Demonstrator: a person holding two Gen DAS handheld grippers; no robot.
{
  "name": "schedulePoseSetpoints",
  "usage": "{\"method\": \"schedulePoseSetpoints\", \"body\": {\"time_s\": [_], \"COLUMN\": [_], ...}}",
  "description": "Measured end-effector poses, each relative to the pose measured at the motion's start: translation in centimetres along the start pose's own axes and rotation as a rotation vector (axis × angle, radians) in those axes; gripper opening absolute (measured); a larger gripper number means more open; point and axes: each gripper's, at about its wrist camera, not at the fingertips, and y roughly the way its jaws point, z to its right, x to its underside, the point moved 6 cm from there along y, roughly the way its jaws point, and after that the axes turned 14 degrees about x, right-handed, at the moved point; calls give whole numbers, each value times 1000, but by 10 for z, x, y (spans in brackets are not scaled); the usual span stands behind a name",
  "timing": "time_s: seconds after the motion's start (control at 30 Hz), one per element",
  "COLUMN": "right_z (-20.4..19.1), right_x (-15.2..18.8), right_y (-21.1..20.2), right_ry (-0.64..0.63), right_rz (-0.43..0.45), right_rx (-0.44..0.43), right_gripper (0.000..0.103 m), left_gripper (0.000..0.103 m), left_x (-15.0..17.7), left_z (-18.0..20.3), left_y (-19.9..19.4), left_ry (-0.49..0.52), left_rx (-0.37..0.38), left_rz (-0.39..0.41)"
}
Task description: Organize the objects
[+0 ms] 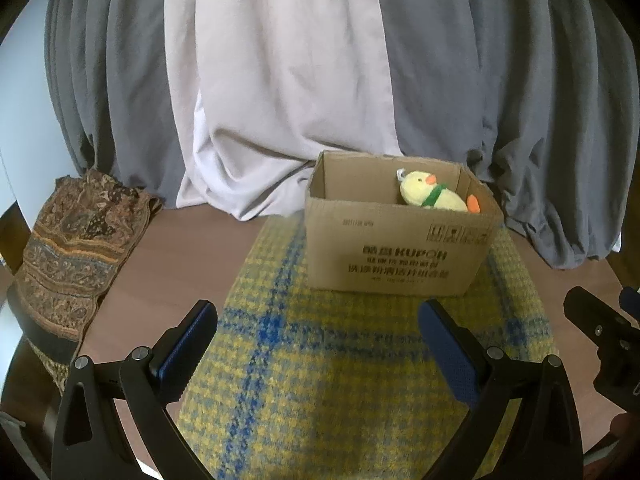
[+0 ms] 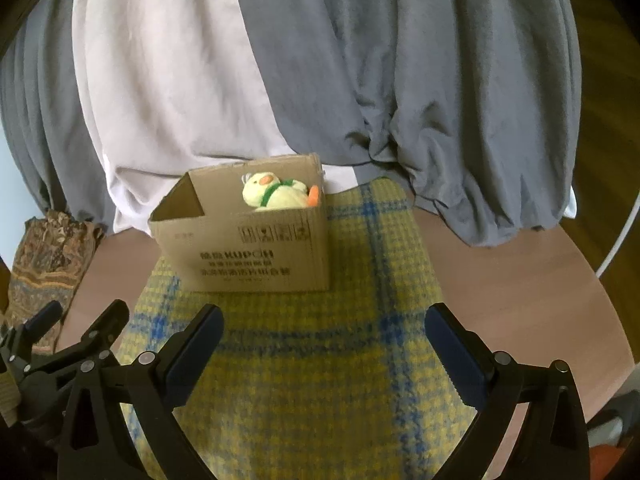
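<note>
Both my grippers, left [image 1: 318,326] and right [image 2: 324,330], fingers wide, empty. Duck [image 1: 434,196] in box [image 1: 396,256] ahead. Next I'd take scarf [image 1: 76,248], left of left fingers, gripping fold.

I count one cardboard box [image 1: 396,256], open on top, with one yellow plush duck [image 1: 434,196] inside at its right end. One yellow-and-blue checked cloth [image 1: 340,360] lies under it. One patterned brown cloth [image 1: 76,248] lies far left. I hold two grippers, left gripper [image 1: 318,328] and right gripper [image 2: 324,332].
</note>
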Motion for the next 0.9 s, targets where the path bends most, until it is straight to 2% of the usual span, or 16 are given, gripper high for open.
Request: {"method": "schedulePoseSetpoints", "body": {"time_s": [0.2,0.5,0.9], "right_z": [7,9,4], "right_x": [21,47,75], "right_y": [-1,-3,3], "right_ry": [15,4,-6], "right_rz": [-20,-53,-107], "right_rx": [6,0,-11], "right_gripper": [101,101,101], "left_gripper": [102,102,102], "left_x": [23,47,80], "left_z": [2,3,-2], "left_y": [-4,-8,2], "left_ry": [19,-4,-12], "left_rx": [-7,15,35], "left_rz": [-21,-44,-140]}}
